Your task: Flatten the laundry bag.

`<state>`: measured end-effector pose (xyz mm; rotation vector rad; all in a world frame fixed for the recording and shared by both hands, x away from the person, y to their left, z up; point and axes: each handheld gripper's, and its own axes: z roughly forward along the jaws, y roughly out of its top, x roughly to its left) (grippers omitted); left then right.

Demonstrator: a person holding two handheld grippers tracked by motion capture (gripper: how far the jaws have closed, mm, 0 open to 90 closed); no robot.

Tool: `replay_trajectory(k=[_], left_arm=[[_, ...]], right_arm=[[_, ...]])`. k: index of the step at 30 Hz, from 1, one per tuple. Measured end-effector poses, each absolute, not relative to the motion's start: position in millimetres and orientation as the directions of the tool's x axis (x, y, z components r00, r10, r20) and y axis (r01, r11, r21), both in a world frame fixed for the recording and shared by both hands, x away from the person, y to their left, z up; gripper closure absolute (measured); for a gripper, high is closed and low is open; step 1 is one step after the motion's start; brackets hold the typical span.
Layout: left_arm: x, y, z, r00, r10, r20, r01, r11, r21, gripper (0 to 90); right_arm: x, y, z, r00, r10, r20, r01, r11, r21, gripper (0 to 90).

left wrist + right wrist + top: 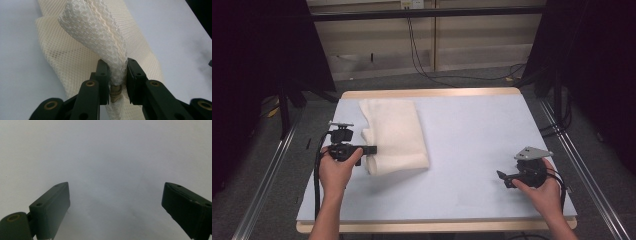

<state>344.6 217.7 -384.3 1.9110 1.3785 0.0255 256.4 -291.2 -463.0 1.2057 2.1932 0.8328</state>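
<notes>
Left gripper view: my left gripper [117,75] pinches the mesh bag [100,37]; thin bite, may slip. Right gripper [115,205] gapes empty.

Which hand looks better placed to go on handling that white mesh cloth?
The left. Its gripper is shut on a bunched fold of the mesh cloth. The right gripper sits open over bare table, well away from it.
</notes>
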Motion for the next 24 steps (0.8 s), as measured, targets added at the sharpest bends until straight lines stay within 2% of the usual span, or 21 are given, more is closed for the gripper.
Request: replay_trajectory(k=[24], left_arm=[[359.5,167.1,-352.2,0.474,0.792,-0.384,0.769,-0.16,0.619,74.7]], right_arm=[[256.4,-288.9,-464.3,-0.499,0.858,-0.121,0.562,0.426,0.708,7.7]])
